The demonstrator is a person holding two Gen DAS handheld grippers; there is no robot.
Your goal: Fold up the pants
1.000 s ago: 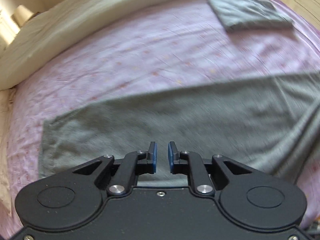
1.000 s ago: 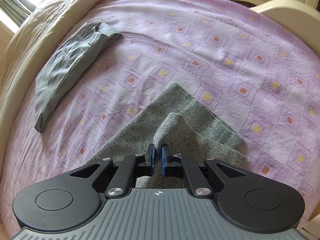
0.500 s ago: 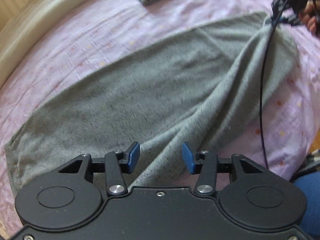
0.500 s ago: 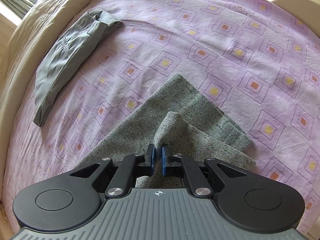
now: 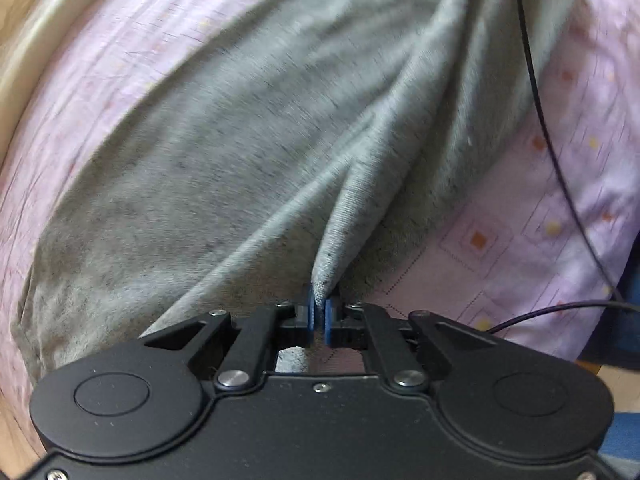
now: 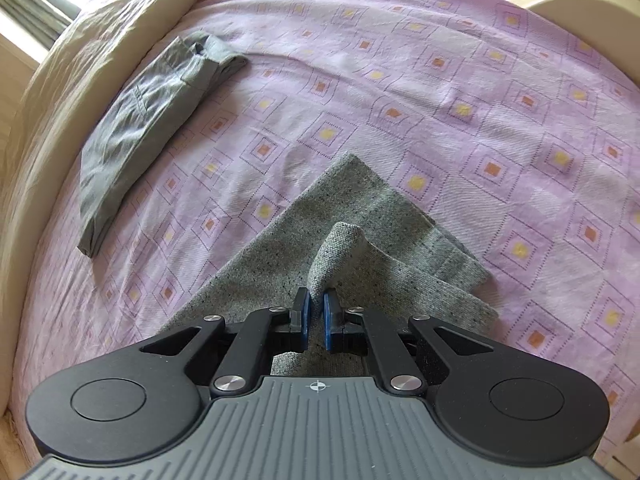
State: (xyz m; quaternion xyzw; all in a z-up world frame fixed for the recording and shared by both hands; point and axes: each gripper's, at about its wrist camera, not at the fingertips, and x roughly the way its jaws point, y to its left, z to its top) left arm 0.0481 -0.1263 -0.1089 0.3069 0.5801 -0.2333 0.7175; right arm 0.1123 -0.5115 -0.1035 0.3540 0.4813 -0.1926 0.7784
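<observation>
left gripper [image 5: 319, 312]: jaws have just been closing, now pinched on a raised ridge of the grey pants [image 5: 224, 152].
right gripper [image 6: 316, 312]: clamped on a fold near the pants' far end.
pants: spread across the purple bedsheet [image 6: 460, 92].
step: judged, lift both pinches together, keep cloth taut, avoid the black cable [image 5: 536, 92].
farther off: folded green garment [image 6: 140, 128].
containers: none seen.
</observation>
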